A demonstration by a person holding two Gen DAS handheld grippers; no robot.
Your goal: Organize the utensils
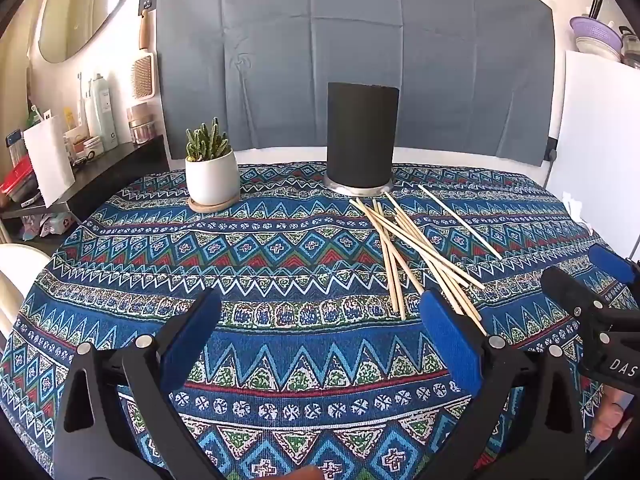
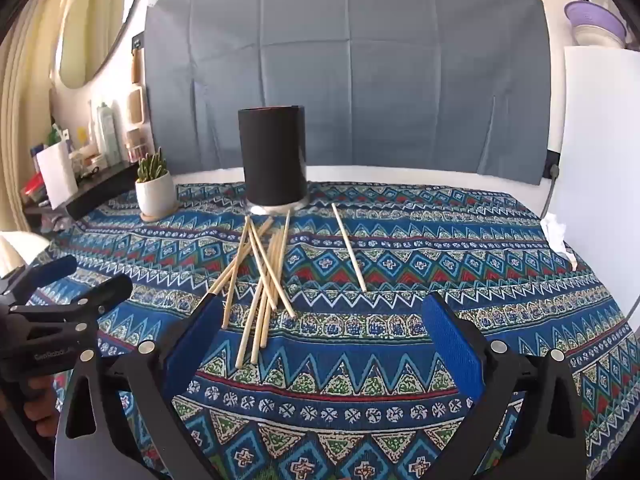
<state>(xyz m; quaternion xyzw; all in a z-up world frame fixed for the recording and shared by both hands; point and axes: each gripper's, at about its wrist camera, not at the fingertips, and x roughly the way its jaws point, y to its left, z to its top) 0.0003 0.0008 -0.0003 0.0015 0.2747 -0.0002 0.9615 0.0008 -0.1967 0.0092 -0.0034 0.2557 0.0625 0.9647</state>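
Several wooden chopsticks (image 1: 416, 248) lie in a loose crossed pile on the patterned tablecloth, in front of a tall black cylindrical holder (image 1: 362, 136) on a silver base. One chopstick (image 1: 460, 220) lies apart to the right. The pile (image 2: 260, 280), the single stick (image 2: 349, 246) and the holder (image 2: 274, 156) also show in the right wrist view. My left gripper (image 1: 320, 308) is open and empty, left of the pile's near ends. My right gripper (image 2: 322, 312) is open and empty, just behind the pile's near ends; it also shows in the left wrist view (image 1: 584, 276).
A cactus in a white pot (image 1: 212, 172) stands on a wooden saucer at the back left. A grey cloth backdrop (image 1: 352, 52) hangs behind the table. A dark shelf (image 1: 92, 172) with bottles is at left. A white board (image 2: 600, 152) and crumpled tissue (image 2: 558, 236) are at right.
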